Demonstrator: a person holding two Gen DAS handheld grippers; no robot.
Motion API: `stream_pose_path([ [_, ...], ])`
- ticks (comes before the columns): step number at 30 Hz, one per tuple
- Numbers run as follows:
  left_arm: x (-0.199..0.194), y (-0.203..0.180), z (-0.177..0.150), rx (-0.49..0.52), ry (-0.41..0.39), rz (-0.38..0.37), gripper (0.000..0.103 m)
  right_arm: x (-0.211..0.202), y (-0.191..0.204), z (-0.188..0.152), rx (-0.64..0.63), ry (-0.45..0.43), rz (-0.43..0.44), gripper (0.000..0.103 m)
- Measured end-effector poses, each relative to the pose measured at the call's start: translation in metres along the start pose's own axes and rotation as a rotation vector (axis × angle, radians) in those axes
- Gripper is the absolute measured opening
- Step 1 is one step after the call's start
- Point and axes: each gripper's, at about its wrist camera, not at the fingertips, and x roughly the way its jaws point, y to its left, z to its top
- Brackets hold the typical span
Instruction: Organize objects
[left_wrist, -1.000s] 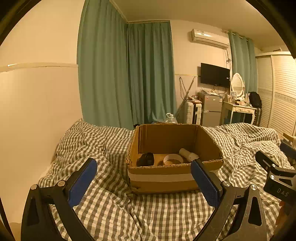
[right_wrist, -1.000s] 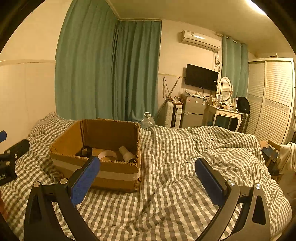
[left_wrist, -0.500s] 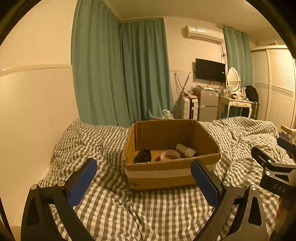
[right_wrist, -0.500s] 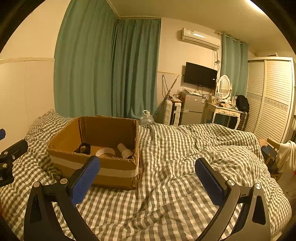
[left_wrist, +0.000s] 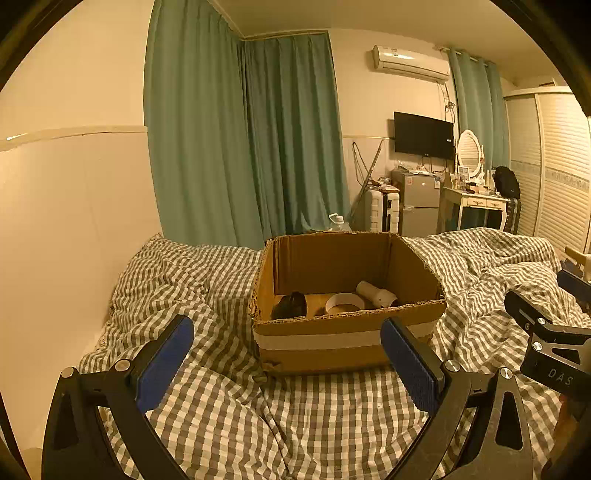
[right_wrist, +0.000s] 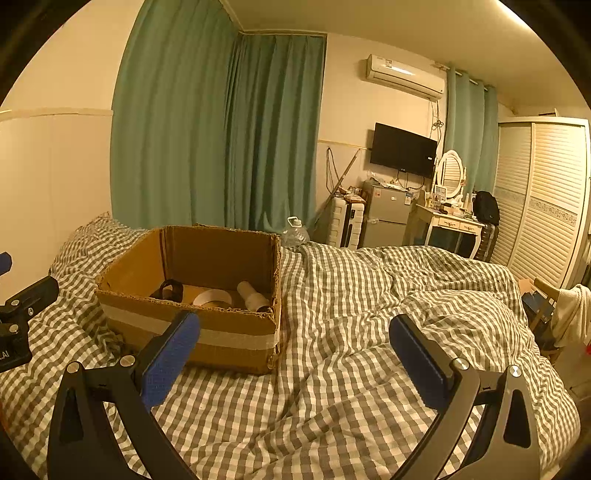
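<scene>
1. Compared with a second ago, both cameras have backed off a bit from the cardboard box (left_wrist: 347, 332). In the left wrist view it sits slightly higher and smaller now, with more checked duvet (left_wrist: 229, 413) showing in front of it. In the right wrist view it's the same deal, and the box (right_wrist: 192, 325) has slid a touch to the right.
2. The left gripper (left_wrist: 288, 354) has its fingers spread wide, with nothing between the blue pads (left_wrist: 164, 363). It's touching nothing, just hovering over the duvet and aimed at the front wall of the box.
3. The right gripper (right_wrist: 293, 356) is just as wide open and just as empty. Its pads (right_wrist: 415, 360) hang above rumpled duvet (right_wrist: 351, 387), and the box is off to its left.
4. The stuff being organized is in the box: a dark roll (left_wrist: 291, 305) at the left, a white tape ring (left_wrist: 343, 303) in the middle lying flat, and a white tube (left_wrist: 376, 293) at the right, on its side and angled toward the near right corner.
5. From the right wrist you can see the same three: the dark roll (right_wrist: 170, 290), the ring (right_wrist: 212, 297) and the tube (right_wrist: 253, 295).
6. Each gripper peeks into the other's view. The right one (left_wrist: 546, 343) is at the right edge of the left view, and the left one (right_wrist: 18, 317) is at the left edge of the right view.
7. The box has a pale tape band (left_wrist: 317, 339) across its front, and its flaps are open at the top.
</scene>
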Motion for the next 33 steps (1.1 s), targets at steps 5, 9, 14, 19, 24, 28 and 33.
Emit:
stream_pose_path([
  [5,0.0002,-0.0015,-0.0014,0.012,0.002,0.002,0.103,-0.0003,0.0005,0.0001,0.002,0.002,-0.004,0.102],
  [9,0.0003,-0.0021,-0.0014,0.014,0.004,0.002,0.103,-0.0002,0.0005,0.0003,0.003,0.001,0.000,0.102],
  [14,0.0011,-0.0030,-0.0012,0.022,0.002,0.003,0.103,0.0003,0.0006,0.0000,0.006,0.005,0.003,0.102],
  [19,0.0034,-0.0032,-0.0009,0.033,0.012,0.001,0.103,0.0007,0.0012,0.0002,0.005,0.006,0.003,0.102],
  [24,0.0045,-0.0034,0.0002,0.038,0.017,-0.003,0.103,0.0014,0.0019,-0.0002,0.003,0.007,0.003,0.102],
  [28,0.0029,-0.0043,-0.0001,0.043,0.017,-0.003,0.103,0.0020,0.0021,-0.0012,0.004,0.010,0.004,0.102],
  [33,0.0025,-0.0039,-0.0001,0.040,0.019,0.003,0.103,0.0025,0.0026,-0.0026,0.003,0.013,0.004,0.102],
])
